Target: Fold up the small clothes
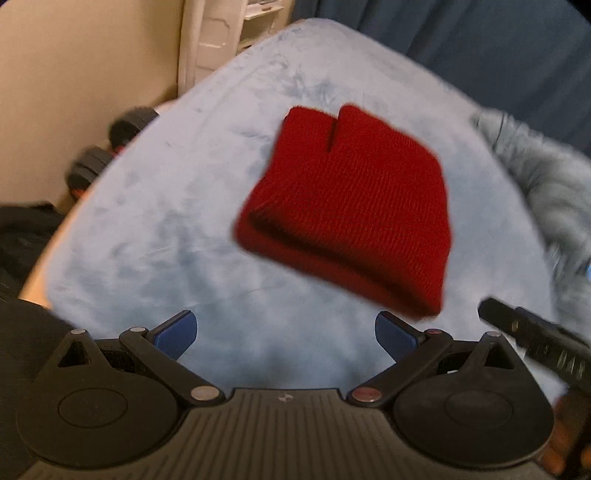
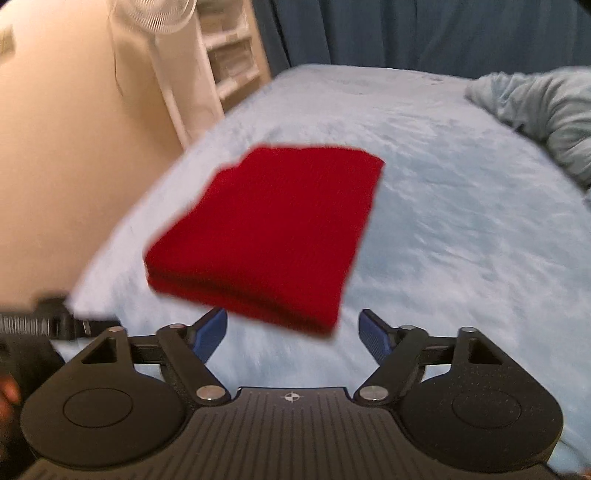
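Observation:
A red knit hat (image 1: 351,206) lies folded flat on the light blue fuzzy blanket (image 1: 166,240) of a bed. It also shows in the right wrist view (image 2: 273,229). My left gripper (image 1: 286,336) is open and empty, its blue fingertips just short of the hat's near edge. My right gripper (image 2: 293,332) is open and empty, with the hat's near edge just ahead of and between its fingertips. Part of the right gripper (image 1: 535,343) shows at the right of the left wrist view. Both views are blurred.
A rumpled grey-blue cloth (image 2: 543,114) lies on the bed at the right. Dark dumbbells (image 1: 110,147) sit on the floor left of the bed. White shelving (image 2: 229,55) and a fan (image 2: 155,14) stand at the back left. Dark blue curtains (image 2: 424,33) hang behind.

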The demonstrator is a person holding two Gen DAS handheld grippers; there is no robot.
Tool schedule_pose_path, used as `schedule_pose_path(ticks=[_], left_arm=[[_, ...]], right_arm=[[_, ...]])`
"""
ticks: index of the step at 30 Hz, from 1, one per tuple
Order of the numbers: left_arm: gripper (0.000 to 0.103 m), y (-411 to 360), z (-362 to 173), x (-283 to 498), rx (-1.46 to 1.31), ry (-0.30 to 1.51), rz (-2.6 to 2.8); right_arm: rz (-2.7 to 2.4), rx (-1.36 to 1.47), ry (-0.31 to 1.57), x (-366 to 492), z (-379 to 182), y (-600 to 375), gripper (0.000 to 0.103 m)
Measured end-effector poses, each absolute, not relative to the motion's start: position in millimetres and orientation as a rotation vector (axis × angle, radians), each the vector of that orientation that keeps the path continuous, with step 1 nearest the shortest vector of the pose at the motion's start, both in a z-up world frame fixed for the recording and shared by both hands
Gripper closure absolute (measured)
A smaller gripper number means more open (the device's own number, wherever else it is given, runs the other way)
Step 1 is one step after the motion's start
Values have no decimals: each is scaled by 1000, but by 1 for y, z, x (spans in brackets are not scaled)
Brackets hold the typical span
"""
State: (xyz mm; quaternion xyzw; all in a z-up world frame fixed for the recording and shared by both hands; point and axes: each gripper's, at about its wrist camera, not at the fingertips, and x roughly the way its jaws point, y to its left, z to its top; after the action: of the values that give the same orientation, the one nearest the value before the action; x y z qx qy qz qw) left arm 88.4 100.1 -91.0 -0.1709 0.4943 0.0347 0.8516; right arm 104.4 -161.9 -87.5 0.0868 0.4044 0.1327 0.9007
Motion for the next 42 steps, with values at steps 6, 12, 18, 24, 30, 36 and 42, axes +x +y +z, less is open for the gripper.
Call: schedule_pose_path(ticks=[6, 12, 18, 24, 30, 36, 42], left_arm=[[0, 112, -123, 143, -605, 1081, 57], [1, 127, -159, 186, -726, 1128, 181], [49, 154, -178, 189, -861, 1095, 281], [64, 167, -168, 232, -724, 1138, 195], [65, 179, -158, 370, -412, 1154, -44], [65, 113, -147, 437, -137, 1143, -130], [47, 147, -128, 407, -283, 1079, -174]], right_arm=[[235, 376, 897, 245, -93, -196, 15], [132, 506, 1028, 395, -138, -217, 14], [142, 420, 1187, 475, -192, -191, 16], [220, 335, 1176, 443, -200, -198, 67], [-10, 760, 1141, 285, -209, -274, 72], [-141, 965, 924, 151, -214, -227, 71], [-139, 985, 975, 168, -204, -251, 56]])
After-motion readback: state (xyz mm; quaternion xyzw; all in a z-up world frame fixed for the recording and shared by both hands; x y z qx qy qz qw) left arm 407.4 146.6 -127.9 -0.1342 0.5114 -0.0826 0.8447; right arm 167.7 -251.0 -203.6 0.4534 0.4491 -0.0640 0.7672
